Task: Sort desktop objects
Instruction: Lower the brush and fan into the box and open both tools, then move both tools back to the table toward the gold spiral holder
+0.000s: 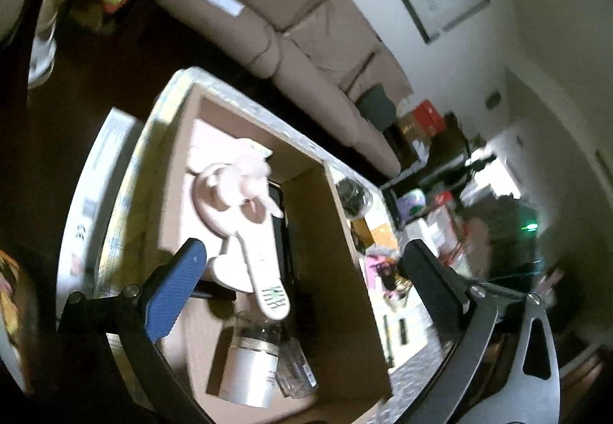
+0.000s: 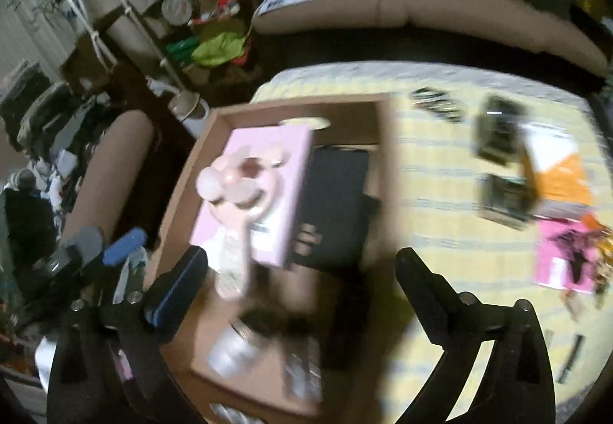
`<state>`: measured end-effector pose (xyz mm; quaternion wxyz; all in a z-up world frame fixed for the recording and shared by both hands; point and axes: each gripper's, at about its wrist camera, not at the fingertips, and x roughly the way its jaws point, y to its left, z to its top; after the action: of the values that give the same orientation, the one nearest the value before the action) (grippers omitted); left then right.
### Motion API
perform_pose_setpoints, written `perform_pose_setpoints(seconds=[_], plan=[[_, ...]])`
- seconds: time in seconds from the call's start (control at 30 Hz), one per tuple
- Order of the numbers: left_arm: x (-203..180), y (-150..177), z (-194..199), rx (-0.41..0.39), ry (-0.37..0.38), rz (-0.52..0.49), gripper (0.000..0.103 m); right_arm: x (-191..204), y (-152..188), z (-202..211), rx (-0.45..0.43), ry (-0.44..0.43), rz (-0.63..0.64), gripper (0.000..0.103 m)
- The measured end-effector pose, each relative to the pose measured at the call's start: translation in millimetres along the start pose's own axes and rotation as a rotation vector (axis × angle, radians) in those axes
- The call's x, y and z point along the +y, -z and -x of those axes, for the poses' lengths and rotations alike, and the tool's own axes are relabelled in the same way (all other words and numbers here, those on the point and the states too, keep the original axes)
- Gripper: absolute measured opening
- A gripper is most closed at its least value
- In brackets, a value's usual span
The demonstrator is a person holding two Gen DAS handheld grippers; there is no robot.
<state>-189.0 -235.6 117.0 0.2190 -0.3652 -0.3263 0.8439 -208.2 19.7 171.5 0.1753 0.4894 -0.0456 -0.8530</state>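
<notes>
Left wrist view: pink handheld fan (image 1: 245, 217) lies in the open brown cardboard box (image 1: 337, 232), sorted; left gripper (image 1: 302, 259) and right gripper (image 2: 302, 263) both spread apart, empty.

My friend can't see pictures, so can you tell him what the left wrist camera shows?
A cardboard box sits below the open, empty left tongs. Inside lie a pink handheld fan, a white bottle and something black beneath the fan. A beige sofa stands behind the box.
</notes>
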Motion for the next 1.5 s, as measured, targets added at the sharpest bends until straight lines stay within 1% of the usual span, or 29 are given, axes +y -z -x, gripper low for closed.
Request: perform_pose_setpoints(seconds=[0.03, 0.07, 0.17, 0.23, 0.3, 0.4, 0.5, 0.6, 0.7, 0.87, 0.97, 1.03, 1.1, 1.27, 1.37, 1.5], plan=[[-9.8, 3.3, -2.2, 0.008, -0.013, -0.027, 0.103, -8.9, 5.4, 9.6, -0.008, 0.004, -0.002, 0.101], [-21.8, 9.4, -6.9, 0.032, -0.017, -0.057, 0.103, -20.2, 12.1, 21.2, -0.014, 0.017, -0.006, 0.102], [-54.3, 30.1, -17.8, 0.086, -0.018, -0.134, 0.103, -56.7, 33.7, 44.8, -0.023, 0.098, -0.023, 0.102], [-80.5, 48.3, -27.5, 0.123, -0.026, -0.195, 0.103, -85.4, 48.7, 57.7, -0.016, 0.116, -0.058, 0.102], [-105.7, 67.6, -39.3, 0.163, -0.023, -0.242, 0.103, -117.5, 66.2, 73.8, -0.026, 0.132, -0.107, 0.102], [-144.0, 97.2, -57.9, 0.215, -0.038, -0.312, 0.103, -160.8, 89.2, 97.8, -0.053, 0.170, -0.167, 0.102], [-182.6, 124.9, -73.1, 0.238, -0.062, -0.381, 0.103, -194.9, 109.5, 115.4, -0.066, 0.203, -0.209, 0.102], [-216.0, 148.2, -88.7, 0.266, -0.051, -0.403, 0.103, -230.0, 127.8, 129.1, -0.080, 0.219, -0.250, 0.102], [-238.9, 170.8, -112.5, 0.299, -0.056, -0.417, 0.103, -262.2, 144.3, 139.8, -0.091, 0.230, -0.294, 0.102], [-255.4, 209.6, -163.6, 0.377, -0.085, -0.440, 0.103, -307.4, 162.4, 147.5, -0.142, 0.179, -0.364, 0.102], [-259.3, 227.3, -193.5, 0.412, -0.101, -0.445, 0.103, -330.6, 166.6, 143.1, -0.161, 0.177, -0.397, 0.102], [-258.2, 231.4, -210.4, 0.420, -0.113, -0.450, 0.103, -341.7, 165.3, 136.6, -0.163, 0.180, -0.394, 0.101], [-260.7, 231.7, -224.4, 0.420, -0.122, -0.466, 0.103, -350.4, 161.4, 126.9, -0.162, 0.203, -0.365, 0.101], [-264.3, 218.0, -259.4, 0.415, -0.131, -0.487, 0.103, -368.4, 143.7, 98.4, -0.152, 0.248, -0.274, 0.097], [-262.2, 206.8, -280.3, 0.410, -0.140, -0.470, 0.103, -375.6, 130.1, 80.0, -0.147, 0.275, -0.219, 0.093], [-256.4, 190.2, -307.7, 0.414, -0.150, -0.438, 0.103, -382.4, 112.8, 55.8, -0.146, 0.280, -0.173, 0.088]])
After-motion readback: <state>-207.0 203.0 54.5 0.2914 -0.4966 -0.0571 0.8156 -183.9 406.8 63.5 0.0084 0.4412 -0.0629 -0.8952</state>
